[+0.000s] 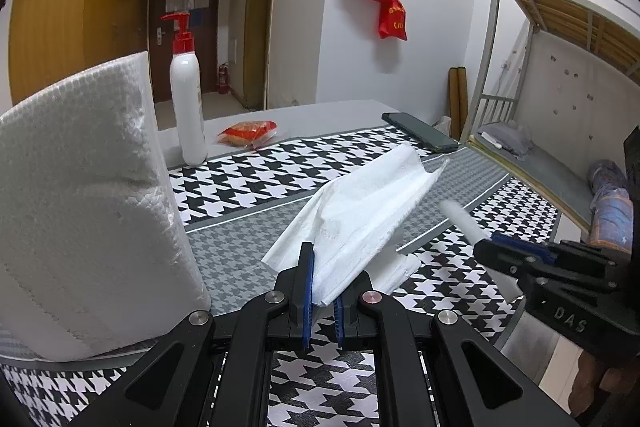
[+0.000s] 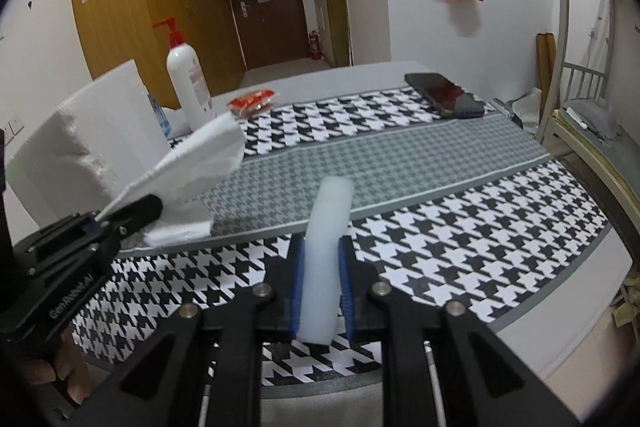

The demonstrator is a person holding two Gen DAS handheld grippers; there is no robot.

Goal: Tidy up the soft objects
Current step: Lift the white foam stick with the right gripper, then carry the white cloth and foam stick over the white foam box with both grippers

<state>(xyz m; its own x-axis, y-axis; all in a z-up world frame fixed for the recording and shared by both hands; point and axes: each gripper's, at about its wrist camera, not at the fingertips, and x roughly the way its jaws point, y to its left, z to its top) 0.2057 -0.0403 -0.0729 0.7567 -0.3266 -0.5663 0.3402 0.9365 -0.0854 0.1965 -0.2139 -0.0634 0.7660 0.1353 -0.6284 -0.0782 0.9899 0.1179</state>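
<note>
Tissue sheet (image 1: pixel 356 223), crumpled and limp, is clamped in the left gripper (image 1: pixel 320 291) above the houndstooth tablecloth (image 1: pixel 256 179); the right gripper (image 2: pixel 322 283) is clamped on a smooth, translucent white tube (image 2: pixel 326 227). Both pickups look done; next comes placing them, perhaps beside the embossed paper-towel roll (image 1: pixel 88 195). Farther back stand a pump bottle (image 1: pixel 186 99) and phone (image 1: pixel 420 133).

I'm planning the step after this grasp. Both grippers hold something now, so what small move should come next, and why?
Probably bring the right gripper, shut on the white stick, over to the tissue sheet pinched in the left gripper. The sheet hangs free above the houndstooth mat, and the two held things are apart, so closing that gap seems next.
</note>
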